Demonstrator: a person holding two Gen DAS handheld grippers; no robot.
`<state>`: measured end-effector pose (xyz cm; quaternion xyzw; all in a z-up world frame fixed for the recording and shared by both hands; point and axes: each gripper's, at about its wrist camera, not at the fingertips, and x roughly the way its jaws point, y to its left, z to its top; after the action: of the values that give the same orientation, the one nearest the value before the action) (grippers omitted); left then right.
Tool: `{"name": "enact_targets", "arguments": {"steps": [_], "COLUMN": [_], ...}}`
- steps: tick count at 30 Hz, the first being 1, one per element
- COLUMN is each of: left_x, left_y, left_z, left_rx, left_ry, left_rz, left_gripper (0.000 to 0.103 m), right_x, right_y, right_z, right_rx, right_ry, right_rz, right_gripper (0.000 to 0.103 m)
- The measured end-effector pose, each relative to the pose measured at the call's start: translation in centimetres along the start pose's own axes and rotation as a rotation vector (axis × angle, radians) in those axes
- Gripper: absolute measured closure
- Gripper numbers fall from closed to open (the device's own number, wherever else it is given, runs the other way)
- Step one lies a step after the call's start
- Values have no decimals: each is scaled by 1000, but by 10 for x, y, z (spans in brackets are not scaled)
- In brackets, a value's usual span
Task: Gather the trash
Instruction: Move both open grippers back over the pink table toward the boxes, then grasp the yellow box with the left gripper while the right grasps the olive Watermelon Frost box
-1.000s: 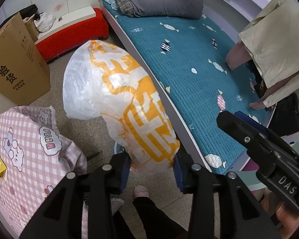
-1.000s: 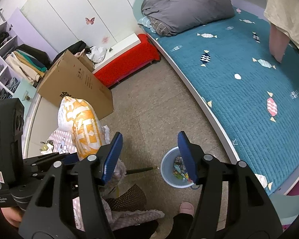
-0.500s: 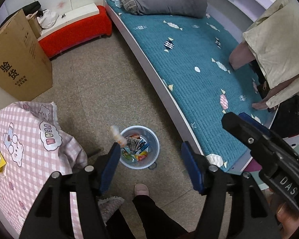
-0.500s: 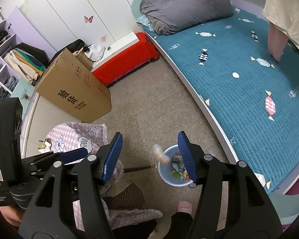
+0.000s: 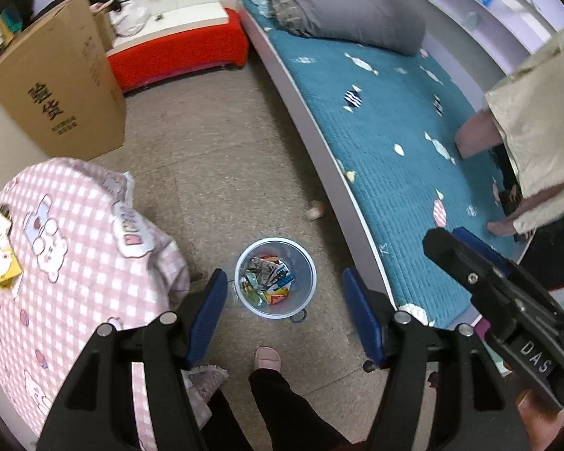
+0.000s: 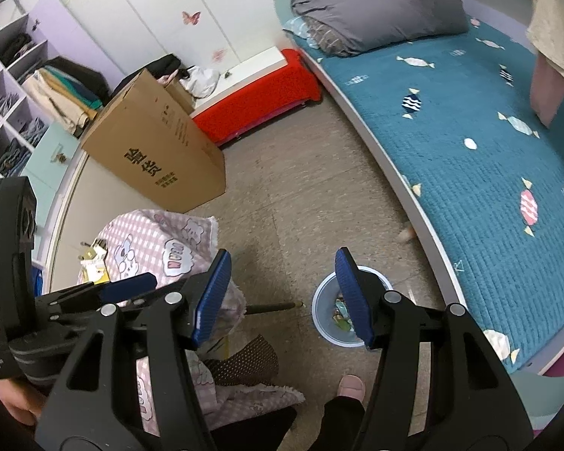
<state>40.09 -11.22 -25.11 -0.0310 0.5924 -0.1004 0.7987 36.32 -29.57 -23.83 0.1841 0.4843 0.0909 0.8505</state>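
A small pale blue trash bin (image 5: 275, 277) stands on the floor, holding several colourful wrappers. My left gripper (image 5: 285, 310) is open and empty, high above the bin. A small crumpled white-and-orange piece of trash (image 5: 315, 211) lies on the floor beside the bed edge, apart from the bin. My right gripper (image 6: 282, 293) is open and empty; its right finger partly hides the bin (image 6: 325, 314). The trash piece also shows in the right wrist view (image 6: 406, 233). The right gripper's body (image 5: 507, 300) appears at the left view's right side.
A bed with a teal quilt (image 5: 387, 120) runs along the right. A table with a pink checked cloth (image 5: 56, 248) is at the left. A cardboard box (image 5: 60, 86) and a red bench (image 5: 176, 56) stand farther off. The person's foot (image 5: 267, 357) is near the bin.
The left gripper opened and let go of the white-and-orange bag. It fell toward the bin, and now a small piece lies on the floor by the bed.
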Motion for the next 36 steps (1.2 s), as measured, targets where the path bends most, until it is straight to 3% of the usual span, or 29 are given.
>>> {"name": "enact_targets", "arguments": {"steps": [9, 23, 28, 31, 36], "left_x": [-26, -79, -67, -55, -19], "left_y": [86, 289, 365, 406, 434], "left_z": [-16, -58, -71, -71, -60], "left_rx": [-172, -446, -568, -634, -673], "left_ry": [-55, -203, -145, -110, -27], "left_rz": [48, 218, 244, 198, 132], "left_gripper": [40, 40, 40, 40, 36], "right_x": [40, 131, 163, 178, 198], "right_y": [66, 252, 299, 317, 333], "right_z": [-9, -41, -53, -58, -59], "right_rx": [-100, -273, -312, -326, -326], "right_ry": [84, 193, 226, 237, 244], "right_rz": [56, 175, 184, 172, 134], "right_gripper": [46, 46, 46, 46, 46]}}
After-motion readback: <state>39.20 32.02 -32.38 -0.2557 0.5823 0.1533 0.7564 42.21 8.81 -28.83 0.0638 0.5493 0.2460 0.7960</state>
